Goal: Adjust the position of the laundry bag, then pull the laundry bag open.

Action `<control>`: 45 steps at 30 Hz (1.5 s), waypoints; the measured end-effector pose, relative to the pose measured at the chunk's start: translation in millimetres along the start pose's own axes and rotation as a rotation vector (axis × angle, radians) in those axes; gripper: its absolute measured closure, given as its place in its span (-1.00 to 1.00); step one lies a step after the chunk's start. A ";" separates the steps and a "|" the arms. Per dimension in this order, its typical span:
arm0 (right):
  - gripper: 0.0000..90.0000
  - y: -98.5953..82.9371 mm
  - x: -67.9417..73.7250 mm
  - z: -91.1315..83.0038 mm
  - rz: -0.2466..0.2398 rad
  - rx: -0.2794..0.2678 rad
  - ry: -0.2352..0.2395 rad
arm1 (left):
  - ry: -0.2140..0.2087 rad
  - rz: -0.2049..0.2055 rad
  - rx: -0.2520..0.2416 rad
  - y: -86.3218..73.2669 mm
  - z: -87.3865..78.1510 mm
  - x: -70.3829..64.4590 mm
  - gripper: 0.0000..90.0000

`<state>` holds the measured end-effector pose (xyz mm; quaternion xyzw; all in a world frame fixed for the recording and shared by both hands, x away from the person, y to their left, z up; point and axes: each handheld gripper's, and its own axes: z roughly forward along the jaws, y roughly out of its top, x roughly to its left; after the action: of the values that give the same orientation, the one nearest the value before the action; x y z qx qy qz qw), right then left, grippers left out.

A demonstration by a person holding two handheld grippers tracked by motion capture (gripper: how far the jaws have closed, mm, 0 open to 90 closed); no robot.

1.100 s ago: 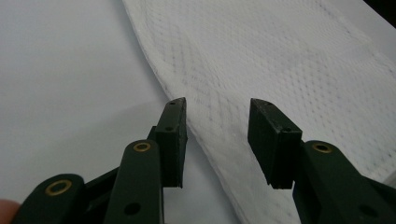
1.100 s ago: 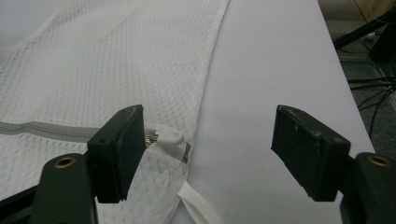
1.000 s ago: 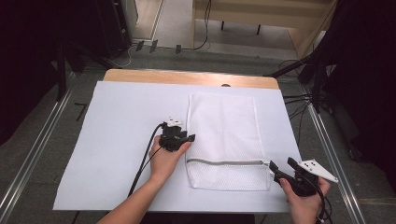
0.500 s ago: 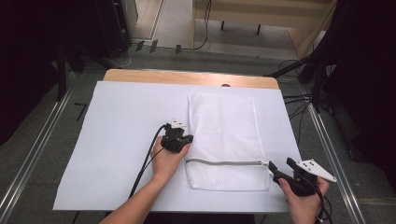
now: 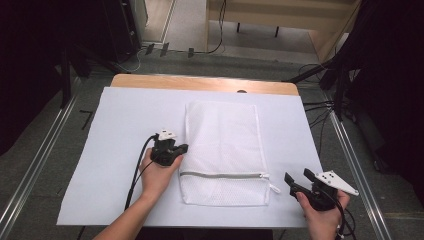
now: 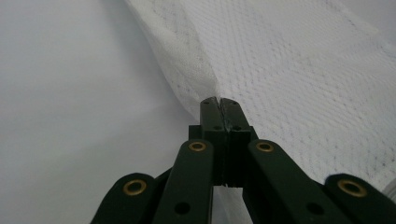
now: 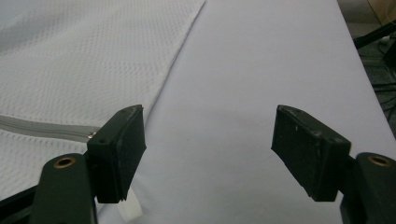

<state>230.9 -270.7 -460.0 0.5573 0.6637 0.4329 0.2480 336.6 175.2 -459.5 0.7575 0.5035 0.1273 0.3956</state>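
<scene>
Left gripper (image 5: 172, 150) has shifted slightly, jaws clamped on white mesh zippered laundry bag (image 5: 225, 145) edge; right gripper (image 5: 300, 182) wide open, empty, near zipper pull.

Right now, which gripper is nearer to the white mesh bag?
Left. The left gripper is at the mesh bag's left edge, jaws shut on its fabric. The right gripper hovers open, apart from the bag, off its right side near the zipper end.

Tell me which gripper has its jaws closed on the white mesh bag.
The left gripper, pinching the white mesh zip bag's left edge; the right gripper is open.
</scene>
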 end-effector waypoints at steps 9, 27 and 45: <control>-0.40 3.5 15.7 -1.7 0.013 -0.015 0.059 | 0.034 0.012 -0.001 -11.6 -25.9 25.8 1.00; -0.49 -6.7 61.9 -4.2 -0.057 0.002 0.163 | 0.034 -0.048 -0.090 -20.0 -58.7 57.7 0.01; -0.31 -10.3 99.5 20.3 -0.118 0.083 0.162 | 0.001 0.011 -0.177 -47.6 -92.2 26.1 -0.11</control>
<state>216.5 -169.7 -463.7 0.4903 0.7305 0.4335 0.1952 262.5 249.7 -439.2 0.7224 0.4862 0.1740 0.4599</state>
